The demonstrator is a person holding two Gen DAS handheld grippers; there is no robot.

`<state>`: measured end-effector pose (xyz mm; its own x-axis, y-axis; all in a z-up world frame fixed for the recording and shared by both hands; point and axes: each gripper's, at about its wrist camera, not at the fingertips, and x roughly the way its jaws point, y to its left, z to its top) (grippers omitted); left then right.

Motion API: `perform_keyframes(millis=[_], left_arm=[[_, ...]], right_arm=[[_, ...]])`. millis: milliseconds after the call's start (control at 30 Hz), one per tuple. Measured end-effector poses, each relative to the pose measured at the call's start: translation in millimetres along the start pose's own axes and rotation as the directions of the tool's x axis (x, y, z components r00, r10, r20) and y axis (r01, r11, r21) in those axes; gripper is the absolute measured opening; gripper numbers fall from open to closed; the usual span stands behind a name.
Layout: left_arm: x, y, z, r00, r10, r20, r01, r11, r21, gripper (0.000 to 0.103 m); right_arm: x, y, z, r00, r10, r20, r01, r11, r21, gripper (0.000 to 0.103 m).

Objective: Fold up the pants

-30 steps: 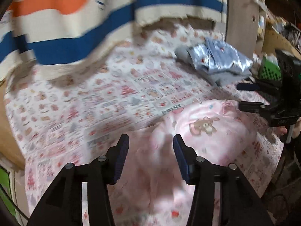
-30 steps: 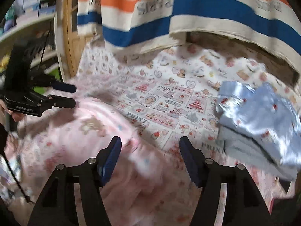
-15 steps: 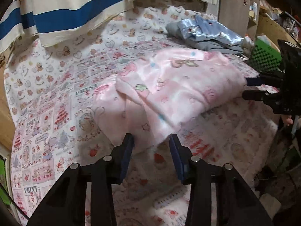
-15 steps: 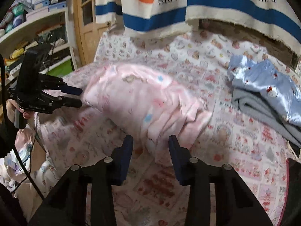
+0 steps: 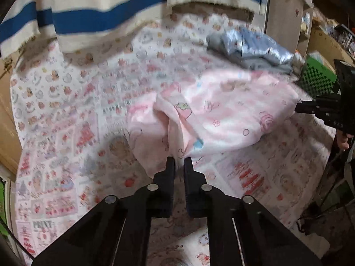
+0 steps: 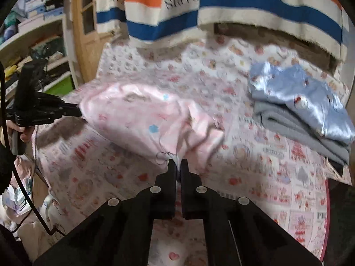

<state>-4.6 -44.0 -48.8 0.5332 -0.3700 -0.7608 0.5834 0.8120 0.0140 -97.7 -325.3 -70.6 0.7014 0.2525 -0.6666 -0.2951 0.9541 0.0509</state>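
Printed bedsheet (image 5: 66,115), pink pants (image 5: 221,115) pinched between grippers (image 5: 179,163)

The pants (image 5: 224,115), mid-frame, were pale pink with small cartoon prints and a blue flower. The sheet (image 5: 66,115) beneath was white with red and pink cartoon panels. At the top hung a cream towel (image 6: 266,2) striped orange and blue. Shiny light-blue cloth (image 6: 299,93) lay on grey at right.

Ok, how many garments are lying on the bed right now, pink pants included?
3, maybe more hidden underneath: pink pants mid-bed, pinched by the left gripper and right gripper; a shiny blue garment stacked on a folded grey garment at far right.
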Motion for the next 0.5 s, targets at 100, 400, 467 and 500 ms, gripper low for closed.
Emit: perform_keyframes(millis=[100,400,467,500], left_arm=[[-1.1,-2.6,-2.4,1.0,0.0,0.017,0.0,1.0,0.008,0.012],[-37.2,12.1,24.1,0.989,0.019,0.149,-0.009,0.998,-0.064,0.036],[-32.5,15.3,37.1,0.987,-0.009,0.162,0.023,0.996,-0.084,0.043],[-27.8,16.4,42.7,0.987,-0.012,0.159,0.027,0.995,-0.092,0.043]], right_arm=[[10.9,-6.9,-8.7,1.0,-0.002,-0.025,0.002,1.0,0.023,0.003],[-23.2,-27.8,21.7,0.988,0.006,0.157,-0.031,0.988,0.154,0.059],[-18.9,-25.1,34.2,0.984,0.029,0.175,-0.057,0.986,0.157,0.064],[-12.7,-24.5,41.3,0.986,0.033,0.165,-0.061,0.984,0.166,0.064]])
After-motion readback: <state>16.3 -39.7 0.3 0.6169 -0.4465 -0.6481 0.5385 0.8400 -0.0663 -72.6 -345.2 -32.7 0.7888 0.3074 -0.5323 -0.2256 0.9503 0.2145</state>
